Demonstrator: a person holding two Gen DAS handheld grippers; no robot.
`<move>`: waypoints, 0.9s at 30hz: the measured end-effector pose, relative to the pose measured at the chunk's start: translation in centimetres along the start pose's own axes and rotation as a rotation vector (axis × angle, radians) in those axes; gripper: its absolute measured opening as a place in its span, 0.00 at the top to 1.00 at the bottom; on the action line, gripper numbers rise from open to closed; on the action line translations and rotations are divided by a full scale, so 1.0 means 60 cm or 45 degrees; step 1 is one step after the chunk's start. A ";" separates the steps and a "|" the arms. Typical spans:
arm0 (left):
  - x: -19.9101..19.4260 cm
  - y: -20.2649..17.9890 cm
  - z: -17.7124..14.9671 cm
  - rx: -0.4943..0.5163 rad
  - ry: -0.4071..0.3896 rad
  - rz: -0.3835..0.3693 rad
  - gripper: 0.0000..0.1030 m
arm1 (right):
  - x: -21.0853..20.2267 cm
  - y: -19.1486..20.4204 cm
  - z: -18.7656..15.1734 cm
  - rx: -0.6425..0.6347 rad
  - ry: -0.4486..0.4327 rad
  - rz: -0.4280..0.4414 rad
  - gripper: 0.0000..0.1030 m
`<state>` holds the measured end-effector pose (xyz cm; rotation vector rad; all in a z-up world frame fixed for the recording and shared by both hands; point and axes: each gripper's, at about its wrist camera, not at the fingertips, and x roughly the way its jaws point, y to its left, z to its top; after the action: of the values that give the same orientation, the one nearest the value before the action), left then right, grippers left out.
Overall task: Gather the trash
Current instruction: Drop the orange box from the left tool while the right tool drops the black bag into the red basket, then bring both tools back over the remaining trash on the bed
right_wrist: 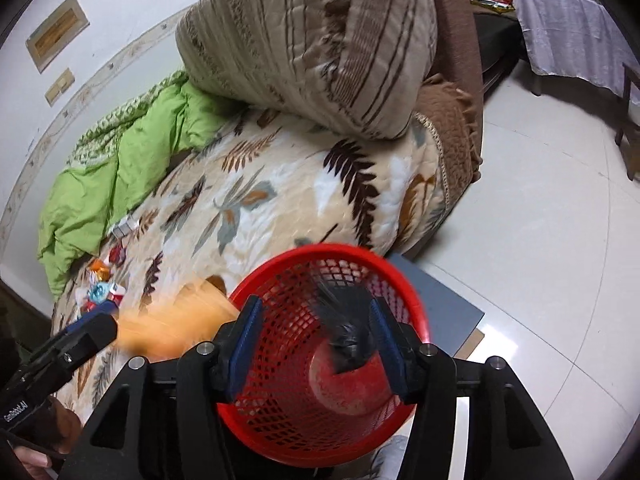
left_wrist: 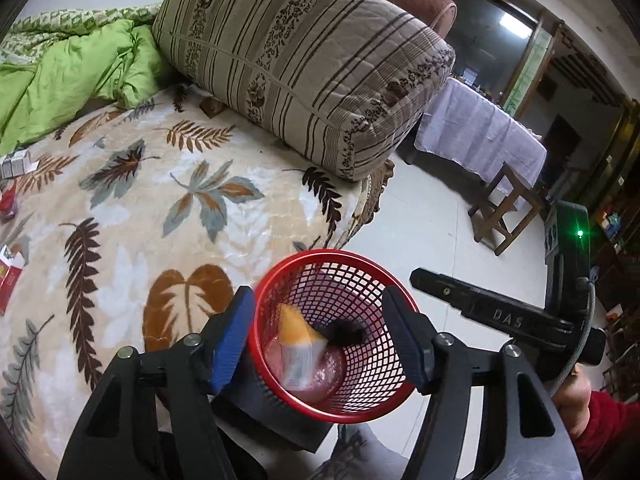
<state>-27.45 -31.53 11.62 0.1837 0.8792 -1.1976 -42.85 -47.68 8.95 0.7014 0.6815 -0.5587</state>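
Both claws hang over the red plastic mesh waste basket [left_wrist: 335, 336] by the bed edge, jaws spread and pinching nothing: left gripper [left_wrist: 320, 344] with blue pads clear either side of the basket mouth, right gripper [right_wrist: 318, 350] likewise. No earlier look to compare, so I note only what shows. From the left wrist view, an orange-and-white snack wrapper [left_wrist: 298, 344] and a crumpled black scrap [left_wrist: 346, 332] lie blurred inside the basket, wrapper toward the left wall, scrap just beside it near the middle. From the right wrist view the black scrap [right_wrist: 348, 332] smears between the right pads, apart from them as far as I can tell; an orange blur sits off the basket's left rim, too smeared to name. My read: two pieces look dropped in, job partly done. Left to fetch: the cluster of small coloured wrappers [right_wrist: 102, 286] on the leaf-print blanket [right_wrist: 280, 200] near the green quilt [right_wrist: 120, 168], well apart from the basket, plus a red-and-white packet [left_wrist: 10, 276] and a small pale box [left_wrist: 16, 162] at the left wrist view's edge
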 end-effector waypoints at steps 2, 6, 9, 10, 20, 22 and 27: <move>-0.007 0.003 -0.003 -0.012 0.000 0.015 0.37 | -0.007 -0.007 0.002 0.015 -0.018 0.014 0.44; -0.041 0.026 -0.012 -0.049 -0.017 0.064 0.37 | -0.012 -0.009 0.008 0.036 -0.046 0.027 0.44; -0.078 0.057 -0.019 -0.097 -0.050 0.113 0.37 | -0.012 0.002 0.011 0.044 -0.042 0.080 0.44; -0.097 0.073 -0.023 -0.118 -0.075 0.143 0.37 | -0.011 0.014 0.012 0.032 -0.034 0.101 0.44; -0.256 0.204 -0.064 -0.296 -0.256 0.390 0.34 | 0.009 0.211 0.000 -0.259 0.047 0.303 0.44; -0.284 0.231 -0.074 -0.328 -0.284 0.453 0.33 | 0.015 0.258 -0.005 -0.337 0.056 0.342 0.44; -0.326 0.302 -0.102 -0.416 -0.320 0.588 0.33 | 0.049 0.367 -0.022 -0.487 0.123 0.441 0.42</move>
<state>-16.51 -6.68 15.13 -0.0310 0.7462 -0.6203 -26.85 -33.33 14.66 0.4724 0.7126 -0.0706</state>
